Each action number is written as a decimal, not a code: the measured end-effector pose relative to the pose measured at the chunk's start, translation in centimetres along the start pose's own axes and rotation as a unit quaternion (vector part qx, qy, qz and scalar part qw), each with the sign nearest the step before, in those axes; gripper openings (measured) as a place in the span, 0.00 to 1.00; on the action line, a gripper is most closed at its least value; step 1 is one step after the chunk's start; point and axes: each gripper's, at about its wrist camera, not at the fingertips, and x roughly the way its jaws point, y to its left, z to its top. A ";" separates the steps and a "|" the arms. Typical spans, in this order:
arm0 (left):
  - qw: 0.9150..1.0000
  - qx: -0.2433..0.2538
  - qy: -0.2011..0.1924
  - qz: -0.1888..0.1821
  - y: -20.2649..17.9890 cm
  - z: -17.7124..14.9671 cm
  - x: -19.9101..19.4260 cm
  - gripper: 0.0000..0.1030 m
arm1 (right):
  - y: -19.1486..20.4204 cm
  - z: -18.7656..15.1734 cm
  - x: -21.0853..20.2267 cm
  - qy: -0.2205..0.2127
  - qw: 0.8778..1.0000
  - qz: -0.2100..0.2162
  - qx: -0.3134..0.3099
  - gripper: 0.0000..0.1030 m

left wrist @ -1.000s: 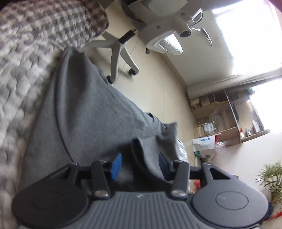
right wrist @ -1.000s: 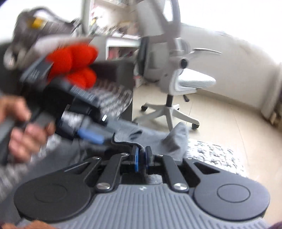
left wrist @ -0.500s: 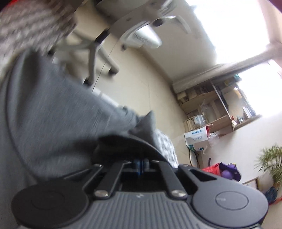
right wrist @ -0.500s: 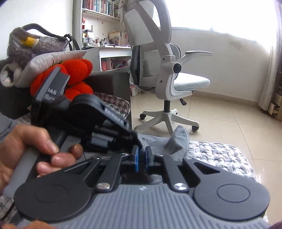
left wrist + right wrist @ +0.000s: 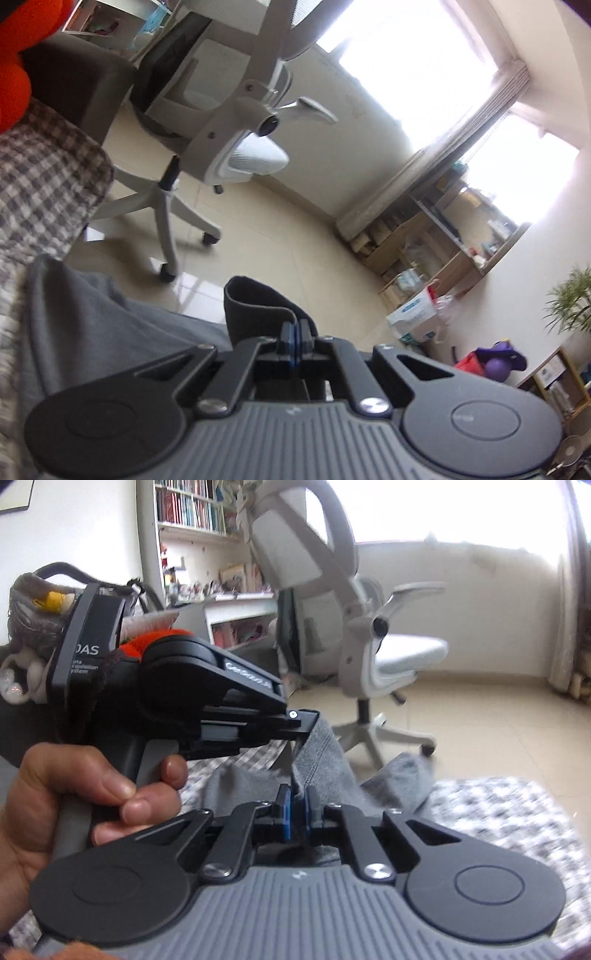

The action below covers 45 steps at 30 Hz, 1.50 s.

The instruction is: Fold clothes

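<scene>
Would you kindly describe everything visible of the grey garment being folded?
The grey garment looks like soft, matte knit with a stitched hem. It lies rumpled on a checkered grey-and-white blanket. One edge is pinched in the shut left gripper and lifted; the right gripper clamps another edge close beside it. The cloth between them stands up in a fold, the rest trailing onto the blanket.
</scene>
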 end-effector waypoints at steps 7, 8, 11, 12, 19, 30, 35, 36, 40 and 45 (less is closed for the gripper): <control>0.998 -0.006 0.033 0.058 4.8 -1.3 1.8 0.01 | 0.5 -0.2 -1.1 0.078 0.995 0.027 -0.049 0.38; 0.998 -0.011 0.038 0.058 5.1 -1.5 1.9 0.01 | 0.2 0.0 -2.1 0.085 0.995 0.020 -0.054 0.39; 0.997 -0.025 0.049 0.056 5.6 -1.9 2.4 0.01 | -0.5 -0.4 -5.8 0.110 0.991 0.003 -0.077 0.39; 0.997 -0.028 0.052 0.055 5.6 -2.0 2.5 0.01 | -0.3 -1.0 -7.3 0.120 0.989 0.001 -0.088 0.39; 0.995 -0.056 0.072 0.045 5.7 -2.3 2.2 0.02 | 1.9 -9.9 -18.4 0.137 0.982 -0.075 -0.105 0.39; 0.993 -0.029 0.086 0.069 4.0 -3.1 1.3 0.31 | 4.9 -16.4 -24.4 0.170 0.965 -0.160 -0.122 0.36; 0.991 0.008 0.098 0.086 2.7 -3.3 1.6 0.05 | 5.4 -17.1 -24.0 0.181 0.962 -0.163 -0.126 0.02; 0.991 0.011 0.099 0.088 2.5 -3.3 1.6 0.05 | 5.7 -17.2 -24.0 0.180 0.959 -0.171 -0.136 0.01; 0.991 0.012 0.099 0.094 2.5 -3.1 1.4 0.03 | 7.0 -16.0 -25.5 0.150 0.965 -0.172 -0.130 0.01; 0.991 -0.002 0.098 0.091 3.0 -2.7 1.0 0.02 | 8.9 -14.8 -25.9 0.138 0.967 -0.154 -0.146 0.02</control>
